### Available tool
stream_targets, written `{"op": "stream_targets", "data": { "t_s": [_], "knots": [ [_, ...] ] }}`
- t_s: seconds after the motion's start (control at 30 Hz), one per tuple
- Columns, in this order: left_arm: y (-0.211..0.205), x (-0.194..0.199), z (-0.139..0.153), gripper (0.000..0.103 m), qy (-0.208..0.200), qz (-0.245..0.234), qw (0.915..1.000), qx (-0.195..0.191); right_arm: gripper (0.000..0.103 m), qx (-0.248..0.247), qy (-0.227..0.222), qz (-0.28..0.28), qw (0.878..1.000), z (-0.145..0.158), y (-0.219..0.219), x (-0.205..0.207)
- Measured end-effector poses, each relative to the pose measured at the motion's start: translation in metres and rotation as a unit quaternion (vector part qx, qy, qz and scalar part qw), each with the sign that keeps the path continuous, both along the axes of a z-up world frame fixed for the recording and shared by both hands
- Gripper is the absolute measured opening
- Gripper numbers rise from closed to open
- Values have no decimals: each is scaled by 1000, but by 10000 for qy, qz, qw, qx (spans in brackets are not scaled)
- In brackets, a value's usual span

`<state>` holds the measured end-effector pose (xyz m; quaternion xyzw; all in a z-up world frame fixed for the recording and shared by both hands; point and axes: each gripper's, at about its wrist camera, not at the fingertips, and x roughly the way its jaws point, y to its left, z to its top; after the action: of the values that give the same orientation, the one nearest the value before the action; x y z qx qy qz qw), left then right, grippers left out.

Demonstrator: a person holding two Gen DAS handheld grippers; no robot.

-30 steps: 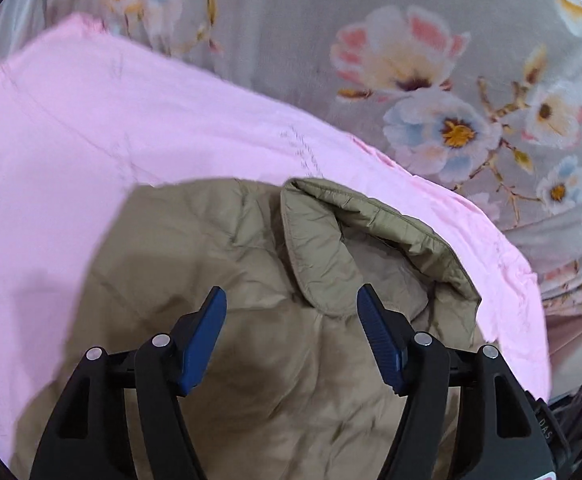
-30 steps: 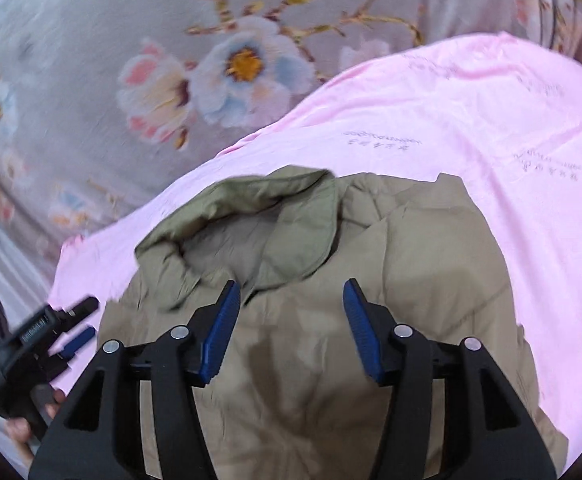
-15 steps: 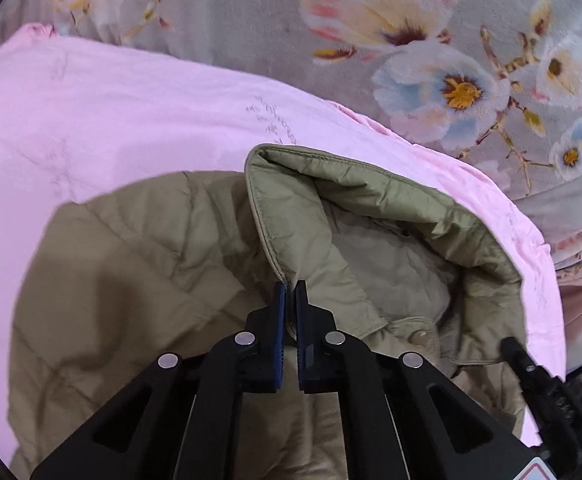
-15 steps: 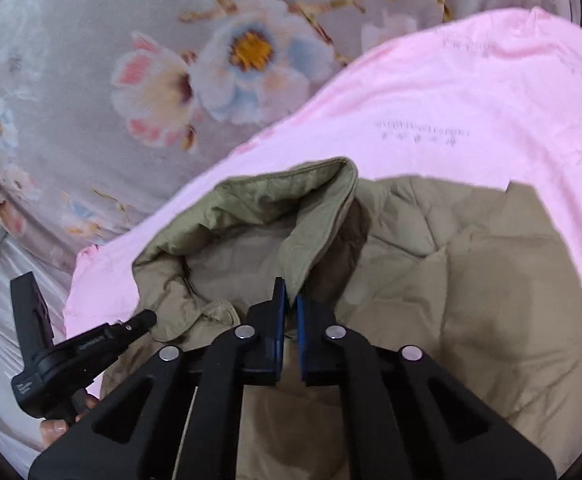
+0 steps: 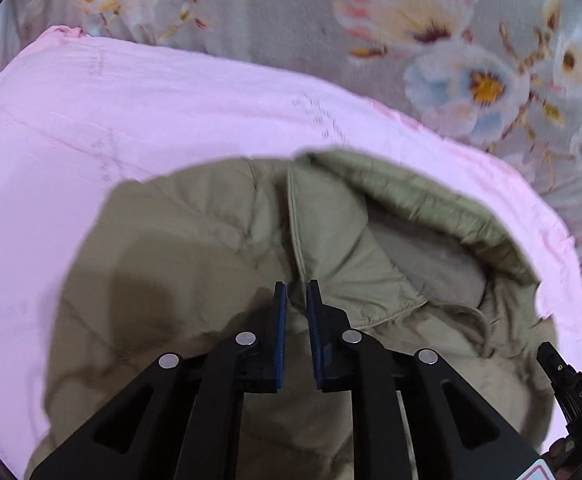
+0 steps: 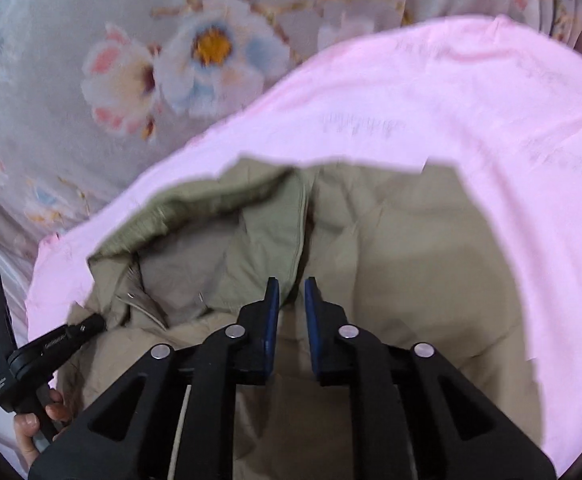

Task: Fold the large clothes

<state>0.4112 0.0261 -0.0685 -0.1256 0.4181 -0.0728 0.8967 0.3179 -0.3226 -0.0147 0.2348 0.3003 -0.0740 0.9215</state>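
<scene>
On the pink sheet (image 5: 171, 112), both narrowly parted, empty grippers, left gripper (image 5: 296, 292) and right gripper (image 6: 292, 288), flank the jacket (image 5: 195, 248) collar; next regrasp toward twelve o'clock, I judge.

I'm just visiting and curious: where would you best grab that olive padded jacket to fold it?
Probably the collar at its stitched front edge, on each side of the neck opening, coming down from above. The jacket lies flat on the pink sheet, offering little to pinch, while the collar stands up as a firm doubled ridge.
</scene>
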Motion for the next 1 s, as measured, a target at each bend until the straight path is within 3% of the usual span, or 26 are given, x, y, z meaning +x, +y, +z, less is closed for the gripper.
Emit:
{"op": "stream_targets", "data": {
  "t_s": [0.17,0.3,0.43,0.5,0.57,0.67,0.77,1.0],
  "knots": [
    [-1,18,48,13,-385,146,9992,-5,14,-211,-414,87,9989,48,5,30],
    [-19,50,63,13,-463,275,9985,123,14,-332,-276,166,9989,51,18,74],
    [-31,83,43,13,-167,304,9994,11,14,-519,163,350,9979,27,31,102],
    [-38,95,21,13,181,231,9995,97,14,-702,519,589,9944,7,38,111],
    [-43,95,-4,6,455,52,9983,368,13,-915,699,700,9909,-10,40,109],
    [-46,83,-25,0,402,-159,9966,704,10,-798,737,687,9917,-25,29,104],
    [-44,74,-39,1,319,-181,9970,683,9,-460,728,627,9943,-39,19,104],
    [-56,67,-48,1,42,-118,9934,1144,9,-898,856,539,9908,-49,32,111]
  ]
}}
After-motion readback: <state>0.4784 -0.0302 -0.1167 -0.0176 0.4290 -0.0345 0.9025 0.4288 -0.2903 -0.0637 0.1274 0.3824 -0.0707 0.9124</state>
